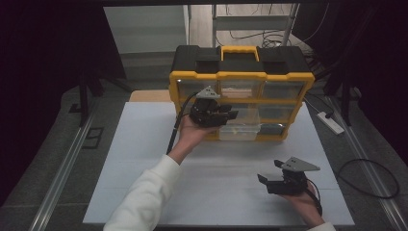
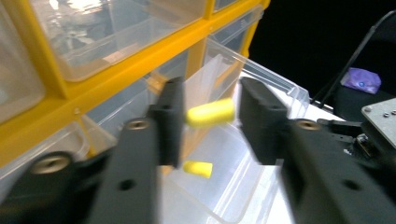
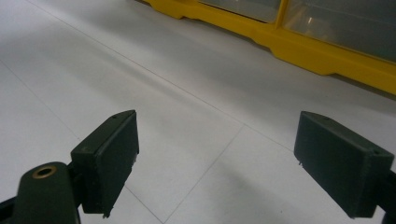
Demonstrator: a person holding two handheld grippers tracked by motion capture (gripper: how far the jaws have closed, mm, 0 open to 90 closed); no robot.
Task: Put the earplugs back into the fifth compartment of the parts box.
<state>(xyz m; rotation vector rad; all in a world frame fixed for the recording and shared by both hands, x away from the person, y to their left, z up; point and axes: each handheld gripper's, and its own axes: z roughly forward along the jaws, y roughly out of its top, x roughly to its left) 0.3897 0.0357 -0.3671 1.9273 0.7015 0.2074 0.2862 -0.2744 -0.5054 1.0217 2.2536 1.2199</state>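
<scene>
can't make out any text, labels, brands or numbers anywhere, not on the yellow and black plastic organiser case with clear drawers (image 1: 240, 77), and not on the white table top (image 1: 144, 159) either.

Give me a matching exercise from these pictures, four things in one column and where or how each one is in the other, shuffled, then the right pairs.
Things:
1. left tongs
2. right tongs
3. pulled-out clear drawer
4. organizer handle

Descriptions:
A. wide open over the bare white table
B. yellow, on top of the organizer case
C. holds a small yellow foam piece on its floor
D. parted around another yellow foam piece, above the drawer

Pairs: 1-D, 2-A, 3-C, 4-B
</scene>
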